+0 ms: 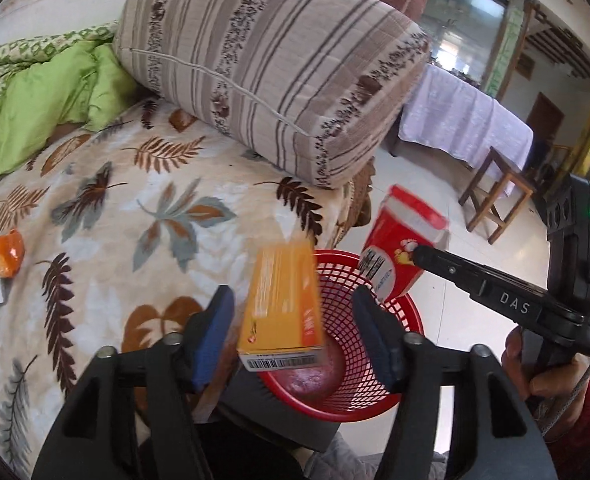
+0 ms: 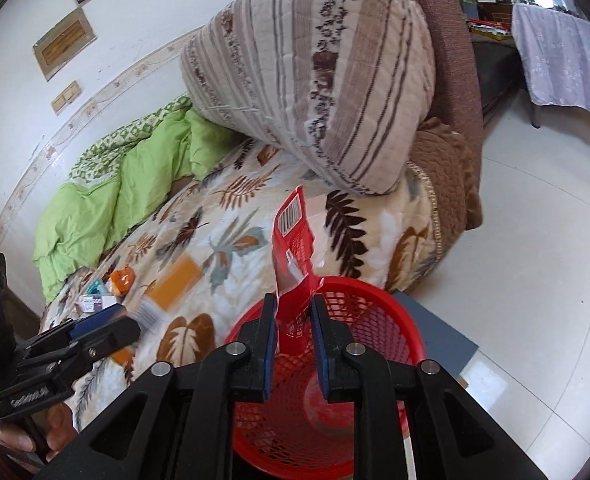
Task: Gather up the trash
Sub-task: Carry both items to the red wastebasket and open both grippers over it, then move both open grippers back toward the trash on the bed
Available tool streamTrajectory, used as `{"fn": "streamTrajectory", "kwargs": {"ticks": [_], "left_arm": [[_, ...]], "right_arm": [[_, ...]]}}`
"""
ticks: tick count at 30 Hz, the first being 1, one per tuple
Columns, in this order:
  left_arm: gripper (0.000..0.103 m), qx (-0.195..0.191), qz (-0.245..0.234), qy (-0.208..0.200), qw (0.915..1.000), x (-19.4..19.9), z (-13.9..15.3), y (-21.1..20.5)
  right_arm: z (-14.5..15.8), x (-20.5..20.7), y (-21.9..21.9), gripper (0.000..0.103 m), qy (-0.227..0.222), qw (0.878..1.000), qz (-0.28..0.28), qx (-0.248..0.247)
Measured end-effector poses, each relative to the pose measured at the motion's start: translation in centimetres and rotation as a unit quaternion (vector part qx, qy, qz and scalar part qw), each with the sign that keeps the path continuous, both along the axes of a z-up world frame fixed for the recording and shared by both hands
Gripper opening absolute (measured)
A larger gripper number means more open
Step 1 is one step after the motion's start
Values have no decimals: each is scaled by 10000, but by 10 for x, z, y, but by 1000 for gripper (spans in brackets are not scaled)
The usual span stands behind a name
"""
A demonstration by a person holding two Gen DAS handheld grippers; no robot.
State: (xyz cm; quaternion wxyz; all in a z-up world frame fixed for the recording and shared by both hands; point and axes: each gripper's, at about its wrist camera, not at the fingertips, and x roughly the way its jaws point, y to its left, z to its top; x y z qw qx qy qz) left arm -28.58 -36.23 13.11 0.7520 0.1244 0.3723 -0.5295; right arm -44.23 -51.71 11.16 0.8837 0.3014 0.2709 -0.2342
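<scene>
**Trash boxes over red basket, both grippers at bedside**

Left wrist view: The left gripper (image 1: 295,320) is seen with jaws spread apart. A yellow box (image 1: 281,306) sits in the gap, blurred, barcode end toward the camera; neither blue pad is seen pressing on it, so it is read as released. Below and behind it a red mesh basket (image 1: 409,320) is seen on the floor beside the bed. The right gripper (image 1: 415,254) is seen at the right, held in a hand (image 1: 535,364), its tip against a red box (image 1: 399,248) above the basket's far rim. A striped cushion (image 1: 271,64) lies on the leaf-print blanket (image 1: 115,208). More litter, including an orange wrapper (image 1: 9,252), is seen at the blanket's left edge.

Right wrist view: The right gripper (image 2: 293,320) is seen with jaws narrowly apart, the flattened red box (image 2: 293,240) standing upright between them; whether the pads actually press on it cannot be told. The basket (image 2: 379,312) lies directly beneath. The left gripper (image 2: 99,326) is seen at the left, with the yellow box (image 2: 175,276) blurred beside it over the blanket (image 2: 231,248). A green quilt (image 2: 115,196) lies against the wall.
</scene>
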Motion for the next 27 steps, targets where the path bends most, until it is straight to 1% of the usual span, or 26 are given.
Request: {"fn": "streamTrajectory", "kwargs": {"ticks": [2, 4, 7, 11, 13, 15, 19, 22, 27], "left_arm": [[64, 5, -27, -123, 9999, -4, 0, 2], [64, 48, 59, -222, 9997, -2, 0, 10], [65, 50, 253, -193, 9995, 7, 0, 23], [67, 65, 656, -108, 9978, 27, -2, 55], [67, 116, 951, -139, 9953, 38, -5, 74], [67, 137, 1247, -87, 9921, 50, -9, 97], [67, 150, 1772, -17, 9841, 68, -14, 137], [67, 209, 2153, -39, 9763, 81, -19, 169], [67, 220, 2694, 17, 9628, 101, -26, 222]], "right_arm": [[0, -3, -4, 24, -36, 10000, -31, 9], [1, -2, -4, 24, -53, 10000, -11, 2], [1, 7, -1, 24, -74, 10000, 27, 19], [-1, 30, 12, 24, -161, 9991, 355, 147], [-1, 48, 25, 25, -176, 9978, 622, 176], [-3, 68, 42, 28, -185, 9953, 928, 196], [-6, 104, 79, 30, -117, 9885, 1503, 107], [-8, 129, 105, 32, -34, 9818, 1900, 51], [-16, 170, 148, 38, 127, 9686, 2481, 63]]}}
